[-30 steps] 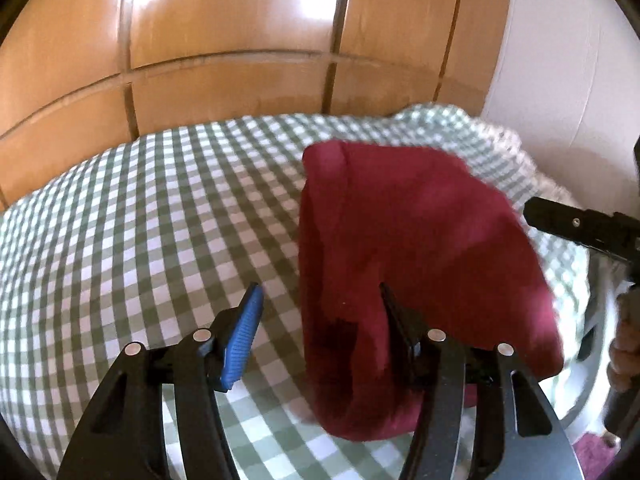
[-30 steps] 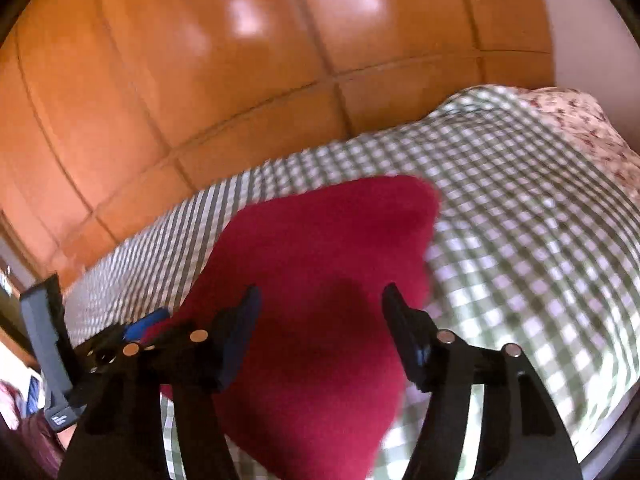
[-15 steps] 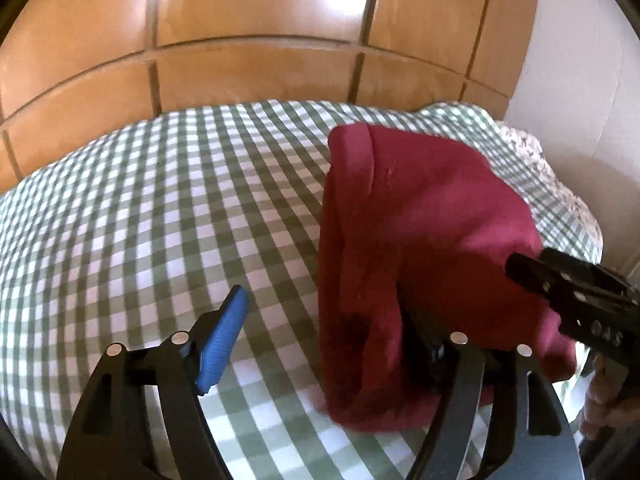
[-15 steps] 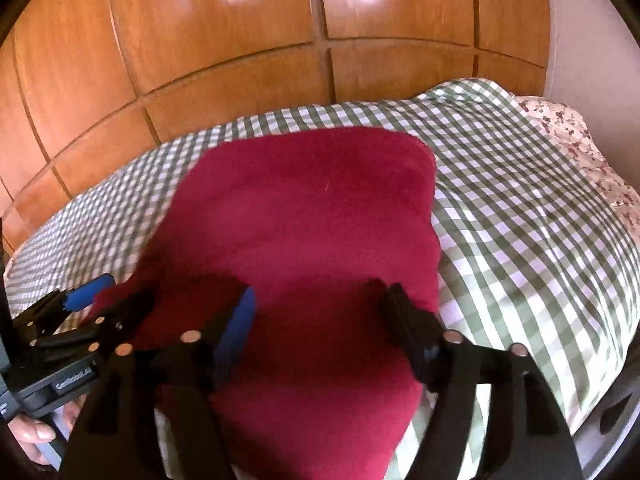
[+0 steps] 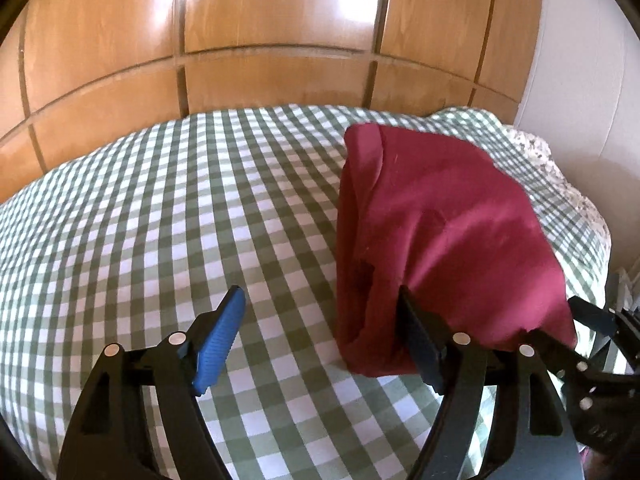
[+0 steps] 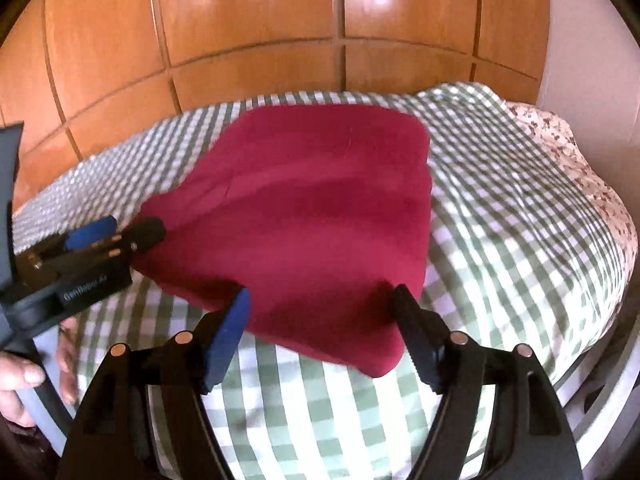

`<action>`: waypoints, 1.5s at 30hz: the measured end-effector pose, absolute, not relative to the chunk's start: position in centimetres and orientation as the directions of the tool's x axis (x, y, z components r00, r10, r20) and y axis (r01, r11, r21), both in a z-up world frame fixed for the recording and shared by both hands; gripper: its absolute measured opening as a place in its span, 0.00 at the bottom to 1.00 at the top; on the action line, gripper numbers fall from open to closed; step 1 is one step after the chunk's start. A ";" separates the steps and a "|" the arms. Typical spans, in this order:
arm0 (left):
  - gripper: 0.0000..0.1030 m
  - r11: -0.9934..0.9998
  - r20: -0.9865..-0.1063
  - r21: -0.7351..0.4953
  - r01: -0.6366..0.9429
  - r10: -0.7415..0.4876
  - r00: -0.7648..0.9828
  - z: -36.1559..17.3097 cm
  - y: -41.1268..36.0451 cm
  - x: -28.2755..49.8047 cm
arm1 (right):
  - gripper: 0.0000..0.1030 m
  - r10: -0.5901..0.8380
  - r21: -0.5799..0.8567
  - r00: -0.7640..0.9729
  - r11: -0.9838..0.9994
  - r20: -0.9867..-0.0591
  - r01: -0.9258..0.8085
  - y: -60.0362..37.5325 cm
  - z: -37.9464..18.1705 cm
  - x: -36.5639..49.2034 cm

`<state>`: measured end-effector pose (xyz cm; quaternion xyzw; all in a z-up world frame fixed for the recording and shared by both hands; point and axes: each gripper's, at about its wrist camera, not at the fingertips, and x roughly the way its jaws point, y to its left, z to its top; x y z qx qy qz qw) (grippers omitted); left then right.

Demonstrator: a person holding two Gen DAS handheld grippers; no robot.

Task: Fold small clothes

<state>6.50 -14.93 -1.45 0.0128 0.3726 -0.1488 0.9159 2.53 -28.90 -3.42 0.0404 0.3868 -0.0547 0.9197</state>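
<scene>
A folded dark red garment [image 5: 440, 236] lies on the green-and-white checked bed cover [image 5: 160, 220]. My left gripper [image 5: 320, 320] is open and empty at the garment's near left corner, its right finger against the cloth edge. In the right wrist view the garment [image 6: 320, 216] spreads flat ahead. My right gripper [image 6: 320, 316] is open and empty over its near edge. The left gripper [image 6: 108, 236] shows at the garment's left corner there, and the right gripper's fingers [image 5: 592, 320] show at the lower right of the left wrist view.
Wooden wardrobe panels [image 6: 280, 40] stand behind the bed. A floral cloth [image 6: 580, 168] lies at the bed's right edge, beside a white wall [image 5: 592, 80]. The bed's edge [image 6: 600, 360] drops off at the lower right. A hand [image 6: 24, 376] holds the left gripper.
Both grippers have drawn back toward the near edge of the bed. The garment has settled flat on the cover and lies further ahead of the fingers. Both stay open.
</scene>
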 end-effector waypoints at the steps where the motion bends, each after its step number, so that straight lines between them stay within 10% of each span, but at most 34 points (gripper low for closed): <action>1: 0.73 0.956 -0.690 -0.084 0.281 -0.260 0.676 -1.6 -15.0 6.6 | 0.72 -0.084 0.010 0.689 0.991 -0.720 0.132 -28.7 -3.8 2.7; 16: 0.84 0.971 -0.617 -0.082 0.226 -0.228 0.754 1.4 -12.5 2.8 | 0.98 -0.163 0.087 0.734 0.953 -0.659 0.289 -28.9 -0.3 0.2; 45: 0.96 0.986 -0.557 -0.073 0.149 -0.164 0.814 3.8 -9.6 -2.1 | 0.98 -0.272 0.007 0.733 0.936 -0.623 0.353 -25.0 0.4 -1.6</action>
